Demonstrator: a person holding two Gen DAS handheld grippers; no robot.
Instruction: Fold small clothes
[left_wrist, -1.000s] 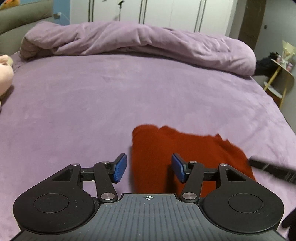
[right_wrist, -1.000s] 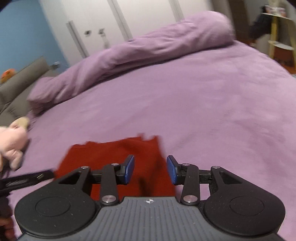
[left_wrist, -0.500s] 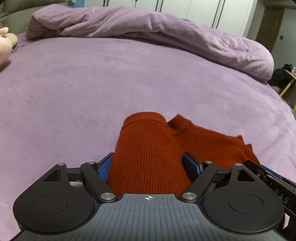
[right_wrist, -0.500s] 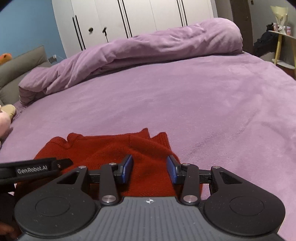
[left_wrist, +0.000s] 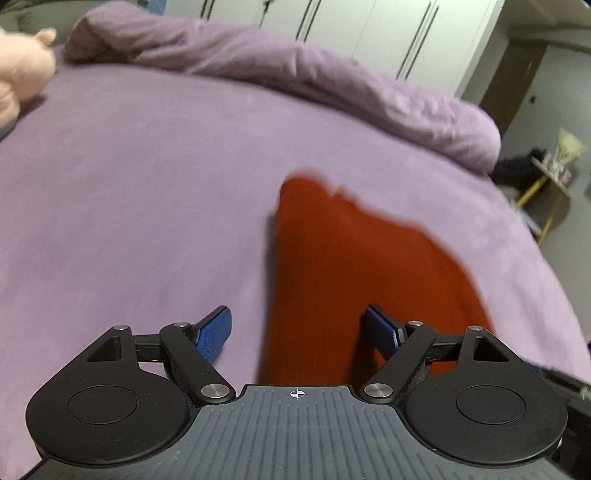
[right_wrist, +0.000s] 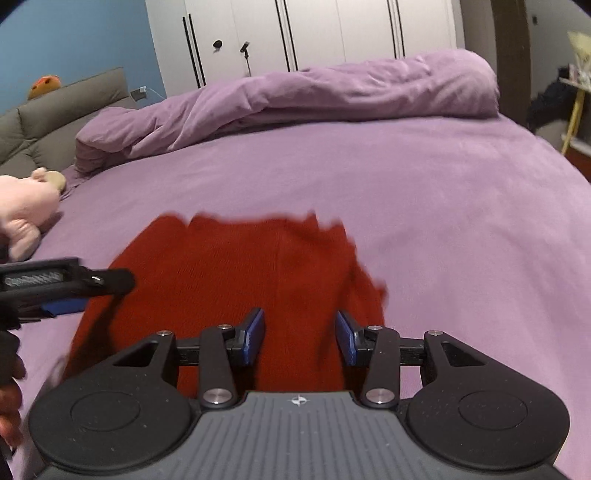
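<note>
A small rust-red knit sweater (left_wrist: 354, 266) lies flat and folded on the purple bed (left_wrist: 147, 192); it also shows in the right wrist view (right_wrist: 236, 277). My left gripper (left_wrist: 299, 334) is open and empty, hovering above the sweater's near left edge. My right gripper (right_wrist: 300, 338) is open and empty, above the sweater's near right part. The left gripper's side also shows at the left of the right wrist view (right_wrist: 62, 284).
A bunched purple duvet (right_wrist: 314, 96) lies along the far side of the bed. A pink plush toy (right_wrist: 22, 214) sits at the left edge. White wardrobes (right_wrist: 314, 33), a grey headboard (right_wrist: 62, 110) and a yellow side table (left_wrist: 546, 184) stand around the bed.
Both grippers have lifted and pulled back from the sweater. The left jaws, which straddled the folded sleeve half a second ago, now stand clear of it. The sweater stays on the bed.
</note>
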